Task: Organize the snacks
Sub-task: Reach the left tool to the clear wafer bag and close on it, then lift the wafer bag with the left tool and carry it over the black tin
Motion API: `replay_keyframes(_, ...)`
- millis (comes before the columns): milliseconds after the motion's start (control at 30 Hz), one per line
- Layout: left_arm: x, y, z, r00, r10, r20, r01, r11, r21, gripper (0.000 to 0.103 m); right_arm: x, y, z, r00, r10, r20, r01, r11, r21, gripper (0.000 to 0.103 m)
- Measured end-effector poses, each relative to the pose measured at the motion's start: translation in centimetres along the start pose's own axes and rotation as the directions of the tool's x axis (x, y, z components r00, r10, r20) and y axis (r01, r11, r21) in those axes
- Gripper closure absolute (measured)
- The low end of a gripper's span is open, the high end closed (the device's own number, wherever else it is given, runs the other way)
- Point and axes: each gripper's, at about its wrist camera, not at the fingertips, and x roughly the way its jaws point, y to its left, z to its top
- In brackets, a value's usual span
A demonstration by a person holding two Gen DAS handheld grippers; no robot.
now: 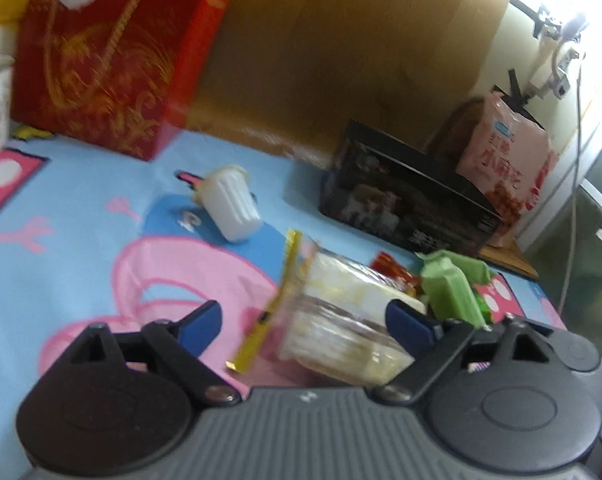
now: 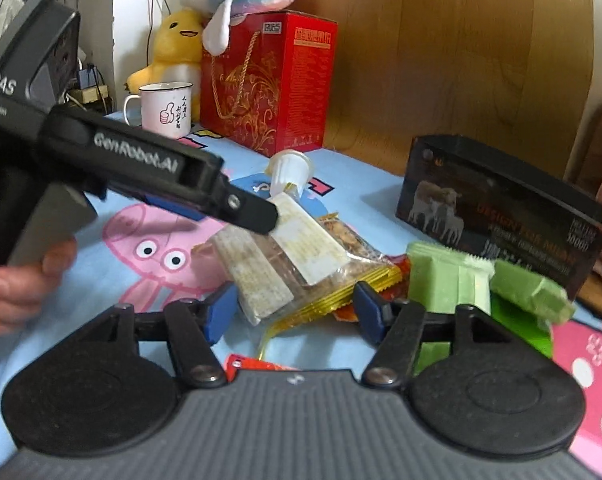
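Note:
A clear snack packet with yellow edges (image 1: 333, 320) (image 2: 297, 256) lies on the cartoon cloth. My left gripper (image 1: 305, 320) is open with the packet between its blue fingers; in the right wrist view its black finger (image 2: 253, 210) rests over the packet's far end. My right gripper (image 2: 297, 308) is open, its blue fingers on either side of the packet's near end. Green wrapped snacks (image 1: 453, 284) (image 2: 461, 280) and a red packet (image 1: 393, 270) (image 2: 397, 268) lie beside it. A white jelly cup (image 1: 231, 208) (image 2: 289, 170) lies tipped over farther back.
A black box (image 1: 409, 204) (image 2: 501, 208) stands at the right, with a pink snack bag (image 1: 505, 160) behind it. A red gift box (image 1: 117, 52) (image 2: 269, 80), a white mug (image 2: 167, 108) and plush toys (image 2: 177, 52) stand at the back. A wooden panel (image 2: 441, 48) rises behind.

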Motion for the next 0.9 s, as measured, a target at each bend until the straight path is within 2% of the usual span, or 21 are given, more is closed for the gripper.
replay_keyframes(33, 0.3, -0.2, -0.2, 1.0, -0.015, -0.014, 0.015, 1.0, 0.005, 0.025, 0.1, 0.1, 0.0, 1.0, 0.002, -0.003, -0.002, 1.0, -0.004, 0.037)
replay_keyframes(100, 0.5, -0.6, -0.7, 0.999, -0.027, -0.022, 0.027, 1.0, 0.012, 0.025, 0.5, 0.4, 0.1, 1.0, 0.007, -0.018, -0.007, 1.0, -0.014, 0.039)
replay_keyframes(200, -0.1, -1.1, -1.2, 0.999, -0.035, -0.027, 0.035, 0.999, 0.019, 0.028, 0.6, 0.4, 0.0, 1.0, 0.017, -0.013, -0.017, 1.0, 0.0, 0.049)
replay_keyframes(267, -0.7, -1.0, -1.4, 0.998, -0.052, -0.03, 0.052, 0.999, -0.002, 0.031, 0.2, 0.3, 0.0, 1.0, 0.018, 0.001, -0.018, 1.0, 0.016, 0.05)
replay_keyframes(333, -1.2, -1.0, -1.7, 0.997, -0.072, -0.038, 0.072, 0.997, -0.022, 0.036, -0.5, 0.4, -0.2, 1.0, 0.016, 0.012, -0.016, 1.0, 0.025, 0.058)
replay_keyframes(367, -1.5, -1.0, -1.9, 0.996, -0.082, -0.041, 0.081, 0.996, -0.031, 0.036, -0.8, 0.4, -0.2, 1.0, 0.021, 0.016, -0.021, 0.999, 0.028, 0.067)
replay_keyframes(567, -3.6, -1.2, -3.5, 0.996, -0.081, -0.041, 0.079, 0.996, -0.05, 0.038, -2.0, 1.2, -0.4, 0.998, 0.059, 0.006, -0.059, 0.998, 0.031, 0.067)
replay_keyframes(700, -6.0, -0.6, -5.0, 0.996, -0.087, -0.036, 0.085, 0.995, -0.054, 0.037, -3.1, 2.5, -0.8, 0.991, 0.131, 0.008, -0.131, 0.991, -0.007, 0.067)
replay_keyframes(833, -7.0, 0.8, -5.8, 0.997, -0.073, -0.029, 0.071, 0.994, -0.083, 0.019, -2.8, 2.9, -1.5, 0.985, 0.171, -0.031, -0.172, 0.985, -0.021, 0.065)
replay_keyframes(900, -7.3, 1.7, -5.6, 0.998, -0.058, -0.007, 0.056, 0.992, -0.115, 0.017, -2.3, 3.1, -1.5, 0.985, 0.166, -0.048, -0.168, 0.986, -0.022, 0.051)
